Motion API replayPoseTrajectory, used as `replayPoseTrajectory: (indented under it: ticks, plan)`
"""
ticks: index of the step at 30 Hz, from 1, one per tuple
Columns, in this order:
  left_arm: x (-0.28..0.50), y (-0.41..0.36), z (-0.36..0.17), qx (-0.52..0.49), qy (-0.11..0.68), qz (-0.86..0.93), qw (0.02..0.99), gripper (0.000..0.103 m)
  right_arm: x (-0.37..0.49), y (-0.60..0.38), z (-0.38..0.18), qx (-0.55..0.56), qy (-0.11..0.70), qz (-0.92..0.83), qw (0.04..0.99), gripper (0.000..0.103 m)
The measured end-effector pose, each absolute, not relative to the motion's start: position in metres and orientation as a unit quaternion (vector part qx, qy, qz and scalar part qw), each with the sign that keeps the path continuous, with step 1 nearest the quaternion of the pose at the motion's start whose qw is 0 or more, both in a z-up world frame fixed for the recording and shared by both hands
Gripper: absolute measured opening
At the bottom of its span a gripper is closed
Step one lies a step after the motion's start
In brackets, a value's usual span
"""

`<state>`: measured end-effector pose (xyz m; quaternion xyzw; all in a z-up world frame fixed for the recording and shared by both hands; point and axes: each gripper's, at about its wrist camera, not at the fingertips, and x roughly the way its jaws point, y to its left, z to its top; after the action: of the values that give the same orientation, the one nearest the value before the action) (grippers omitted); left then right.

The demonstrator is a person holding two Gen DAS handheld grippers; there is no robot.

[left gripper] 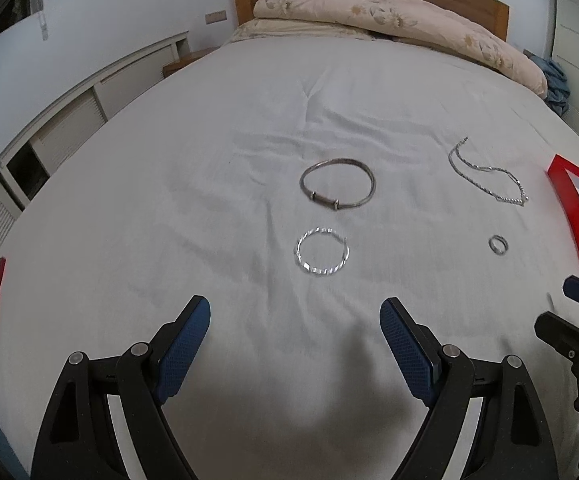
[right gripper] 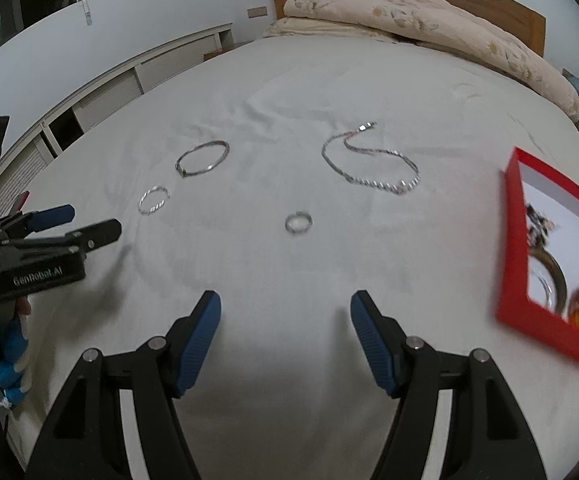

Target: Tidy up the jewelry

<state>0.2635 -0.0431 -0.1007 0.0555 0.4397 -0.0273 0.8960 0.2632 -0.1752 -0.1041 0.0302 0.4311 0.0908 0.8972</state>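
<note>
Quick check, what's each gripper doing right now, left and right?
Left gripper: open, holding nothing, above the bed sheet.
Right gripper: open, holding nothing, short of the small ring.

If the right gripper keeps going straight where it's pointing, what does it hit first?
Probably the small silver ring, lying almost dead ahead of the open right gripper on the white bedsheet; nothing stands between, though depth is hard to judge.

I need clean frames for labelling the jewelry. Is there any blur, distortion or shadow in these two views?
Left wrist view: fisheye bends the bed's edge; twisted bangle sharp enough; soft shadow between the fingers. Right wrist view: red box and its contents smeared by blur; small ring slightly soft.
</note>
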Motion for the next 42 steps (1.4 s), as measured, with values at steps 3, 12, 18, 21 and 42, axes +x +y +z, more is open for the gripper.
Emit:
replayPoseTrajectory:
  ticks: [3,12,18,21,42]
  plan:
    - [0.271,-0.046,-0.104,0.059,0.437,-0.024,0.897,0.086,0.276,-0.172,-0.105,0.031,0.426,0.094,0.899,0.065]
    - [0.283,-0.041,-0.110,0.052,0.432,-0.013,0.900,0.086,0.300,-0.168,-0.117,0.029,0.429,0.094,0.898,0.065]
    - [0.290,-0.030,-0.114,0.024,0.431,-0.017,0.902,0.086,0.310,-0.171,-0.125,0.038,0.433,0.089,0.896,0.059]
    - [0.294,-0.028,-0.117,0.011,0.436,-0.022,0.900,0.086,0.315,-0.173,-0.126,0.041,0.431,0.090,0.897,0.055]
    - [0.311,-0.053,-0.132,0.066,0.448,-0.045,0.890,0.044,0.342,-0.167,-0.135,0.006,0.442,0.108,0.890,0.019]
